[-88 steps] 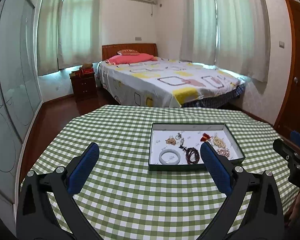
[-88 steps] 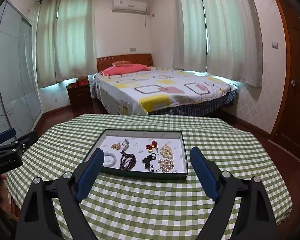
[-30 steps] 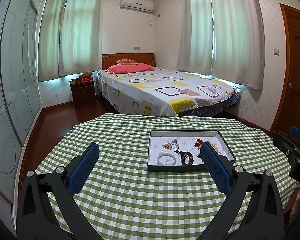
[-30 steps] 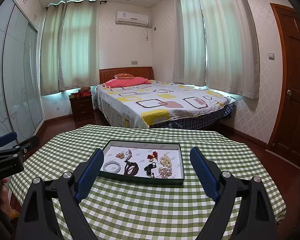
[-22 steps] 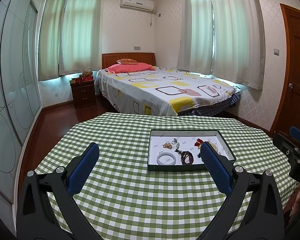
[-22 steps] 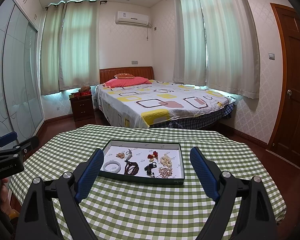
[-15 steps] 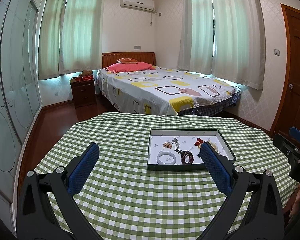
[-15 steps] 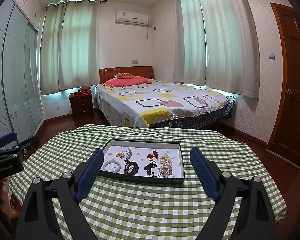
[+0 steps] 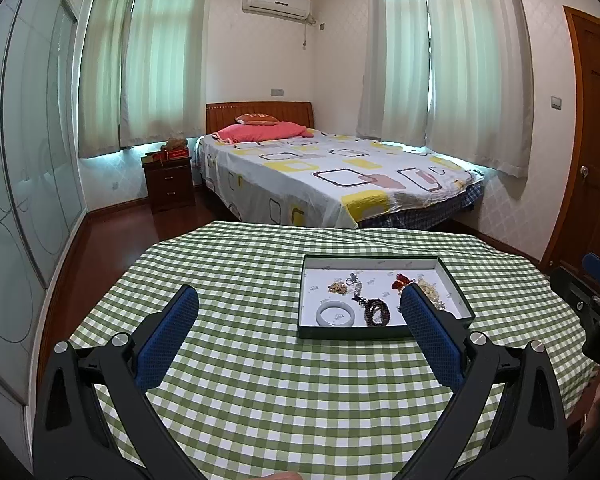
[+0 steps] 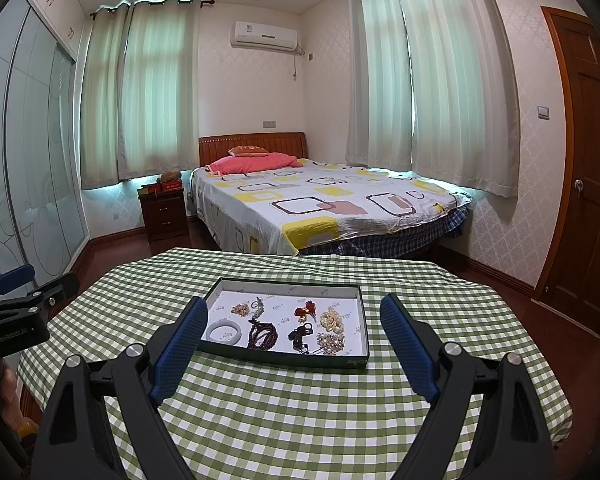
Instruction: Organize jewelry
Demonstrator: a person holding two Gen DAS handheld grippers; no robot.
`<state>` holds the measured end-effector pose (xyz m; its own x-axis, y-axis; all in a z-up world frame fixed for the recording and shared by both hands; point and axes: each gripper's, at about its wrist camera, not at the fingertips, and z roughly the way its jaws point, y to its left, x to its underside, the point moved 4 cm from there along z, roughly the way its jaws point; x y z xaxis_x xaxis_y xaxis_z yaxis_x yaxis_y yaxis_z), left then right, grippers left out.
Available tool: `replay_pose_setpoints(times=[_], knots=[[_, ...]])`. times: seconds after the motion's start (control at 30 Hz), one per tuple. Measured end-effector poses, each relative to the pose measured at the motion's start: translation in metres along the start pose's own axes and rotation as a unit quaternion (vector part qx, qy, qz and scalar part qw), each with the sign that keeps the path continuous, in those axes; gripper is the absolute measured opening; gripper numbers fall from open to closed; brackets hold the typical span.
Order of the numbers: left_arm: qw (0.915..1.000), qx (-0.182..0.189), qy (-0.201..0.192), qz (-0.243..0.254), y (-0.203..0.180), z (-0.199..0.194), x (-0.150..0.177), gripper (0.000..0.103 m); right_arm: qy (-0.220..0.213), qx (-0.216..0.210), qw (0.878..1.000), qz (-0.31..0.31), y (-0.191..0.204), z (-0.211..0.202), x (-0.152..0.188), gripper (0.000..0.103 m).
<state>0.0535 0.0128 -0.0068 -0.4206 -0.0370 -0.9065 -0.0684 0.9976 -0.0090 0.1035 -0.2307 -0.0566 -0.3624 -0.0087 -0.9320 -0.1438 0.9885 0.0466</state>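
I hold both tongs above the near part of the checked tablecloth (image 10: 300,420), well short of the jewelry. My left gripper (image 9: 298,320) is spread wide, blue pads far apart, pinching nothing and touching nothing. My right gripper (image 10: 294,340) is just as wide open and just as empty.

All the jewelry lies in the dark-rimmed tray (image 10: 284,356), which sits on the table nearer its far edge than its near one. By the tray's near left corner lies the pale bangle (image 10: 224,333). Just beside it is the dark bead strand (image 10: 262,336), then a small black piece (image 10: 300,334), and toward the near right corner a pearly cluster (image 10: 331,342). Behind those, toward the far wall, lie a little gold piece (image 10: 241,309), a silvery charm (image 10: 258,305), a red ornament (image 10: 305,309) and a cream bead cluster (image 10: 331,317).

My worry is the crowding. The strand and the black piece lie close together, so wide pads coming down on one could, I judge, snag its neighbour and drag both. The bangle looks smooth and hard; a pinch across its rim may squirt it out against the tray wall. The tray itself seems light, and a pad catching its near rim could shove it along the cloth or tip it. The loose cloth might also bunch under a low approach.
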Motion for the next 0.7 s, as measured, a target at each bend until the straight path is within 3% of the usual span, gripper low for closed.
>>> replay_pose_setpoints(times=[0.37,0.7], knots=[[0.9998,0.016,0.000,0.006,-0.002,0.001,-0.001,0.098,0.001,0.000,1.000,0.000,-0.001,0.001,0.001,0.085],[0.9999,0.008,0.003,0.012,0.004,0.018,0.000,0.099,0.009,-0.001,1.000,0.002,-0.004,0.007,0.007,0.085]])
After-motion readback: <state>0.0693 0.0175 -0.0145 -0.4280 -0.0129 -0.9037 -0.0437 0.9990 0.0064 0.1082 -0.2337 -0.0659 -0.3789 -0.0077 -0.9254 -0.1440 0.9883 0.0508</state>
